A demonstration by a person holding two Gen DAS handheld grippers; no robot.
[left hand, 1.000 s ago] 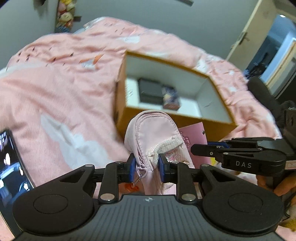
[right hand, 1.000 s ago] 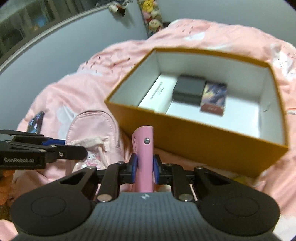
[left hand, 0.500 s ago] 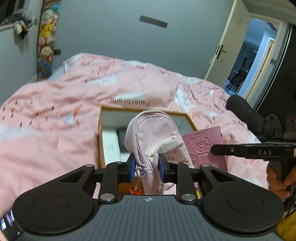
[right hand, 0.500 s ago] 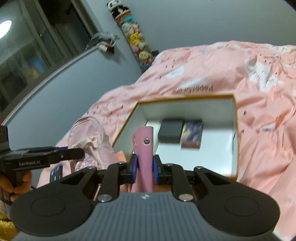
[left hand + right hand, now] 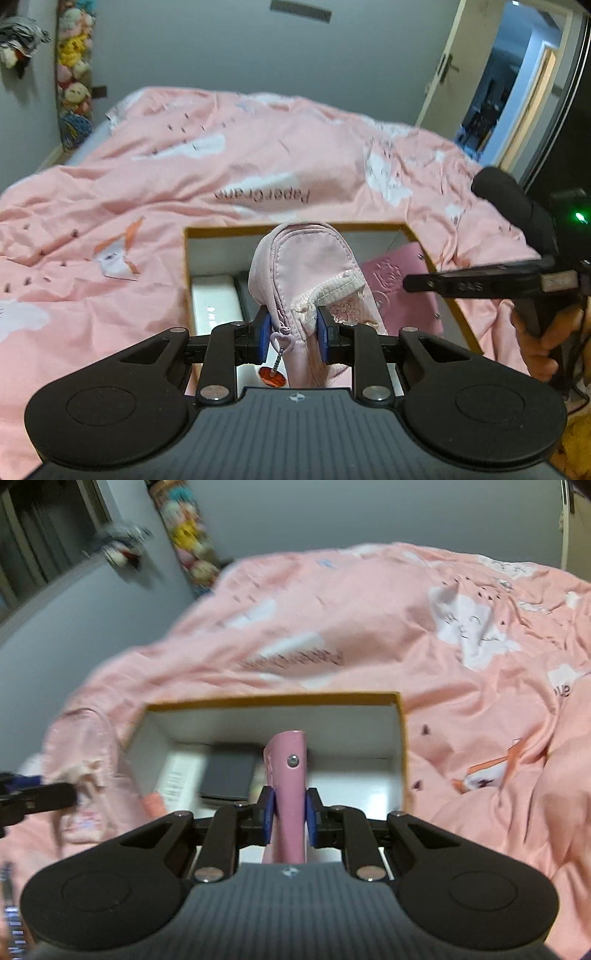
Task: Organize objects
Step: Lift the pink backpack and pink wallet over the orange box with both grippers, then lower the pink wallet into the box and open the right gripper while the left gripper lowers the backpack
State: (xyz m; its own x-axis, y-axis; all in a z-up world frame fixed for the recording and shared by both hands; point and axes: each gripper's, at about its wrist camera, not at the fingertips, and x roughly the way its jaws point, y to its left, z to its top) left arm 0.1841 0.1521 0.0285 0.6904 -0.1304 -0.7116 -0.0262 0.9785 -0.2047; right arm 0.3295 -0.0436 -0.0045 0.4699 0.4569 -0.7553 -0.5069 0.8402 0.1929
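Note:
My left gripper (image 5: 291,334) is shut on a pale pink zip pouch (image 5: 306,269) with a heart zip pull, held upright over the open orange box (image 5: 229,230). My right gripper (image 5: 289,814) is shut on a pink card holder (image 5: 288,771) with a metal snap, held over the same box (image 5: 273,699). The holder also shows in the left wrist view (image 5: 400,291) at the box's right side. Inside the box lie a white booklet (image 5: 179,779) and a dark flat case (image 5: 231,775). The pouch shows blurred at left in the right wrist view (image 5: 86,760).
The box rests on a bed with a pink duvet (image 5: 221,166). Plush toys (image 5: 72,66) hang on the grey wall at the left. An open door (image 5: 491,92) is at the far right. A black sleeve (image 5: 513,203) shows at the right edge.
Both grippers have moved forward over the box with their loads still held. The views tilted up, so the room's wall and door show now. The phone at the left has left the view.

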